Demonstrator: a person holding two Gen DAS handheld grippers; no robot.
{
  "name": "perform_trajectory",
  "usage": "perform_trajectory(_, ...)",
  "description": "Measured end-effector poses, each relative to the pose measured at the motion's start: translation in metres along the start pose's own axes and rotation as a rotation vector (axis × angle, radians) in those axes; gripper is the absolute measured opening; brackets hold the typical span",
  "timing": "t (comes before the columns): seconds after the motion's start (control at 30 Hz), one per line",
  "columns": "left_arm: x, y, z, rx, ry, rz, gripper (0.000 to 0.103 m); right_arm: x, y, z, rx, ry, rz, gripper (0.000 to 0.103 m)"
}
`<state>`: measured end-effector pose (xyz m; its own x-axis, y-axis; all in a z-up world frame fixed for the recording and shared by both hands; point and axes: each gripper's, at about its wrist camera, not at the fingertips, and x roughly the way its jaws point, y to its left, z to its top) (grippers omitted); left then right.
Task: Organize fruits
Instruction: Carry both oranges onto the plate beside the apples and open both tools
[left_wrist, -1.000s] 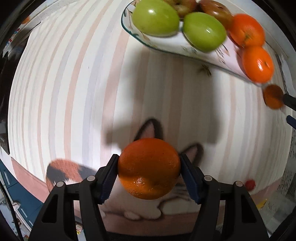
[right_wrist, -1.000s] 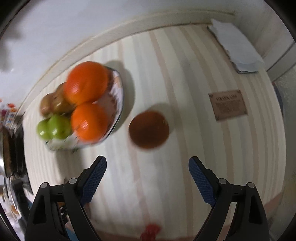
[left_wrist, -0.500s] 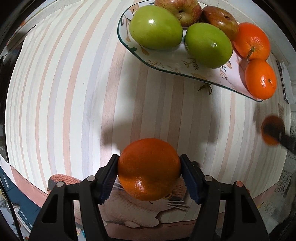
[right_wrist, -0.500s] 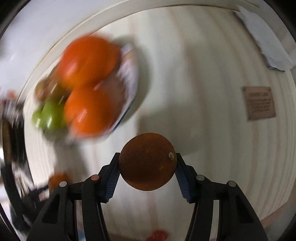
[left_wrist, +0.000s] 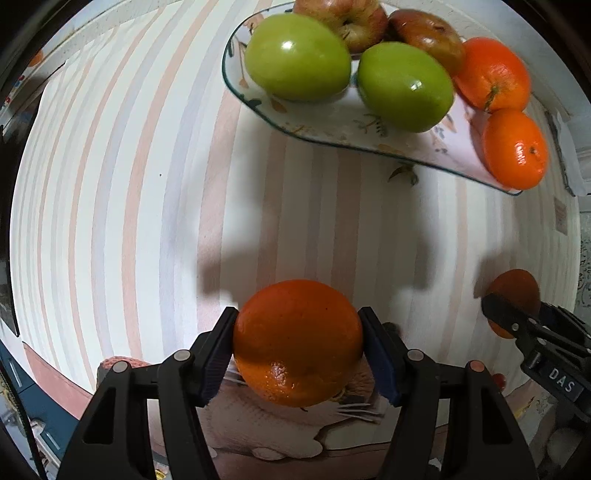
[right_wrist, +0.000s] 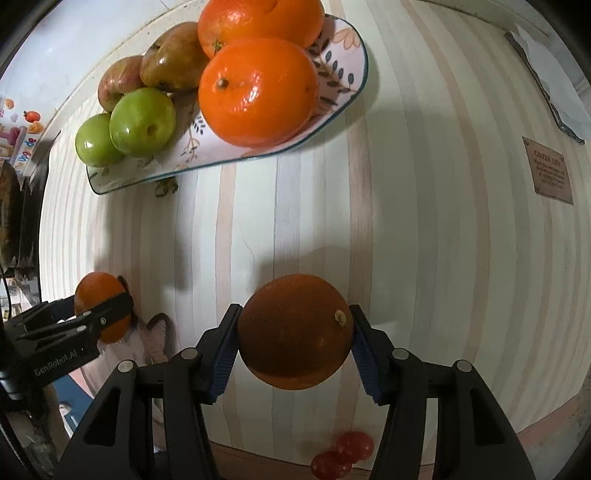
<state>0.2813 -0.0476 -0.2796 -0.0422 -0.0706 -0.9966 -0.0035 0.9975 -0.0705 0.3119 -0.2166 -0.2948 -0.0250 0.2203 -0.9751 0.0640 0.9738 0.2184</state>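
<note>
black grippers (left_wrist: 299, 350), blue ribbed pads (right_wrist: 223, 360), silver screws

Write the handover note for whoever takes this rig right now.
Left gripper: shut on a bright orange.
Right gripper: jaws have just closed on a darker orange.
Patterned plate on the striped tablecloth: two green apples, two reddish apples, two tangerines.
Done: both oranges gripped.
Left: probably place them with the other fruit.
</note>
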Motion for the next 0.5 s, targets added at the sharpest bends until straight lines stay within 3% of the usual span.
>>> perform_trajectory(0.27, -0.052, -0.003, 0.009, -0.004, -0.080, -0.096, 0.063, -0.035, 0.001, 0.027, 0.019, -0.061, 0.068, 0.058)
perform_trajectory(0.4, -0.089, 0.002, 0.037, -0.012, -0.130, -0.153, 0.063, -0.075, 0.017, 0.059, -0.011, -0.130, 0.114, 0.058)
perform_trajectory(0.5, -0.108, 0.016, 0.081, -0.013, -0.139, -0.170, 0.063, -0.095, 0.039, 0.091, -0.054, -0.177, 0.115, 0.058)
